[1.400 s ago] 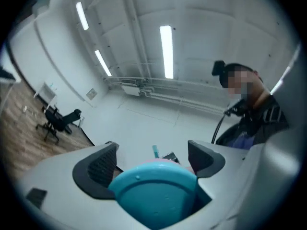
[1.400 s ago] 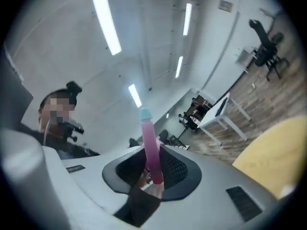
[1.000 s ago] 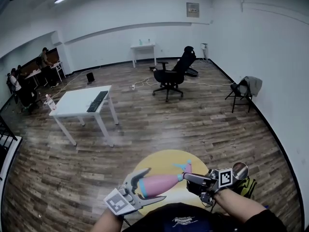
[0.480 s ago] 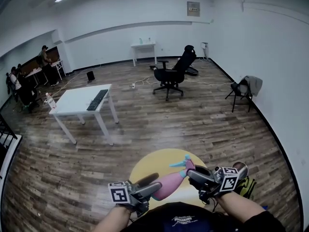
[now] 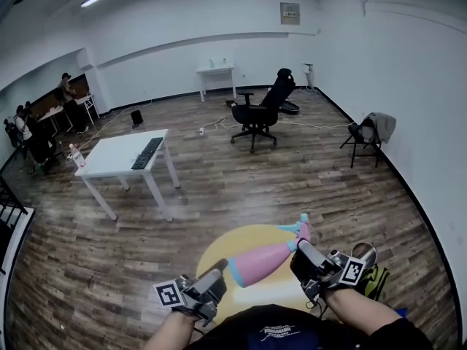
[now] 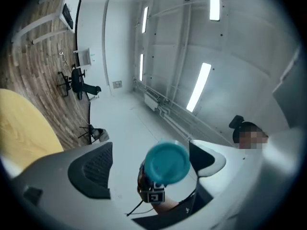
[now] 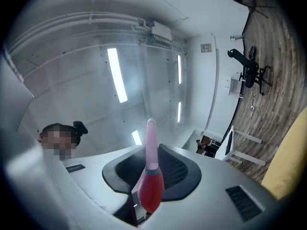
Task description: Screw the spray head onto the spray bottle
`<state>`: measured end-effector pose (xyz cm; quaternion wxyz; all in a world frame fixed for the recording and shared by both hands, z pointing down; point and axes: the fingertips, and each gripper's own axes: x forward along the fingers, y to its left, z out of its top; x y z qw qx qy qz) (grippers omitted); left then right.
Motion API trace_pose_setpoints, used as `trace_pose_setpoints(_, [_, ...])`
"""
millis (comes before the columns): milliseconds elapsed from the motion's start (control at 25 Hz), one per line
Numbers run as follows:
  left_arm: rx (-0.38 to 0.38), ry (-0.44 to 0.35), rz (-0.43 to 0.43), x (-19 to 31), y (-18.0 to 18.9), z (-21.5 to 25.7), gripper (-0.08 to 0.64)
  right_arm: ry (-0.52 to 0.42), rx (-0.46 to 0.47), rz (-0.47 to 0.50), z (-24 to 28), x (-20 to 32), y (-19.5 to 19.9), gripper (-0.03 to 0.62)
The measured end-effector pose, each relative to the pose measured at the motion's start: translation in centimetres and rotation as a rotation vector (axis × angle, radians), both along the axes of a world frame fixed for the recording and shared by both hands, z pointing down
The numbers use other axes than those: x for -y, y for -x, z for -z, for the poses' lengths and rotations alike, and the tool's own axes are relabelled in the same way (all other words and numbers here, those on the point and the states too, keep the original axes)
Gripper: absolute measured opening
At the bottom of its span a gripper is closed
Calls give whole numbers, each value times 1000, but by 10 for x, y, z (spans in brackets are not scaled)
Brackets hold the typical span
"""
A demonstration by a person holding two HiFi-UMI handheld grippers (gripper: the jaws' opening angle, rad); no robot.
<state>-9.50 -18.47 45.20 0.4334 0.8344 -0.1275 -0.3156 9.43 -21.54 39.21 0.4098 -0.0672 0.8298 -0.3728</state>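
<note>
Jaws on your right gripper (image 5: 306, 254) are closed on the spray head (image 7: 151, 188): in the right gripper view its red body sits pinched against the dark pad, with a slim pink part standing up past the jaw tips. In the head view the spray head sits at the neck end of the spray bottle (image 5: 259, 262), its pink and teal top poking out beyond your gripper. You cannot tell from these views how far it is screwed on.

Your left gripper (image 6: 151, 164) has its jaws spread apart, gripping nothing. The left gripper view looks straight at the bottle's round teal base (image 6: 166, 163), which shows in the gap between the two pads; it lies close to the right-hand pad and clear of the other. In the head view that gripper sits just beside the base end.

The pink bottle is in the air, tilted with its neck end higher, above the round yellow desk (image 5: 235, 240) directly in front of you.

Farther off, a keyboard (image 5: 147, 152) lies on a white desk (image 5: 109, 159), and a black office chair (image 5: 259, 111) stands on the wooden floor (image 5: 292, 181).
</note>
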Motion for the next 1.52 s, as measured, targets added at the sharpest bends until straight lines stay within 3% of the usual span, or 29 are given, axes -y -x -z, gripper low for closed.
trace_pose_setpoints(80, [-2, 14, -53, -11, -18, -12, 500, -15, -3, -27, 4, 3, 1, 109])
trace_pose_setpoints(240, [-29, -25, -92, -12, -34, 5, 515, -64, -136, -37, -8, -3, 23, 110])
trace_pose_setpoints(480, [85, -31, -62, -5, -42, 10, 523, -121, -245, -5, -25, -21, 44, 110])
trace_pose_setpoints(560, [137, -65, -62, -8, -41, 6, 521, -109, -270, 23, -30, -23, 47, 110])
trace_pose_setpoints(640, [298, -192, -55, -17, -44, 7, 517, -68, -287, 70, -36, -24, 49, 110])
trace_pose_setpoints(680, [429, -292, -42, -21, -46, 6, 515, -30, -284, 102, -39, -22, 49, 110])
trace_pose_setpoints(840, [1078, -780, 37, -25, -55, -20, 514, 197, -207, 255, -61, -15, 50, 110])
trace_pose_setpoints(880, [1191, -873, 51, -26, -56, -27, 520, 232, -192, 284, -64, -16, 50, 110])
trace_pose_setpoints(920, [1251, -931, 63, -27, -55, -31, 521, 252, -186, 306, -65, -17, 51, 110])
trace_pose_setpoints(960, [1255, -947, 72, -28, -53, -32, 520, 256, -192, 316, -65, -18, 53, 111])
trace_pose_setpoints(1000, [1207, -925, 74, -28, -51, -29, 520, 241, -217, 312, -63, -19, 55, 112])
trace_pose_setpoints(1120, [919, -736, 35, -25, -41, -14, 515, 79, -430, 214, -60, -18, 57, 112])
trace_pose_setpoints(1160, [840, -685, 21, -25, -38, -9, 515, 18, -507, 180, -58, -17, 54, 149])
trace_pose_setpoints(1240, [753, -641, 12, -27, -34, 1, 514, -40, -578, 181, -54, -18, 51, 205])
trace_pose_setpoints(1400, [722, -661, -23, -36, -45, 8, 514, -70, -610, 309, -53, -39, 70, 208])
trace_pose_setpoints(1440, [728, -683, -29, -38, -49, 7, 514, -81, -609, 327, -53, -43, 73, 142])
trace_pose_setpoints(1520, [807, -774, -15, -42, -53, 3, 512, -59, -575, 354, -54, -44, 74, 146])
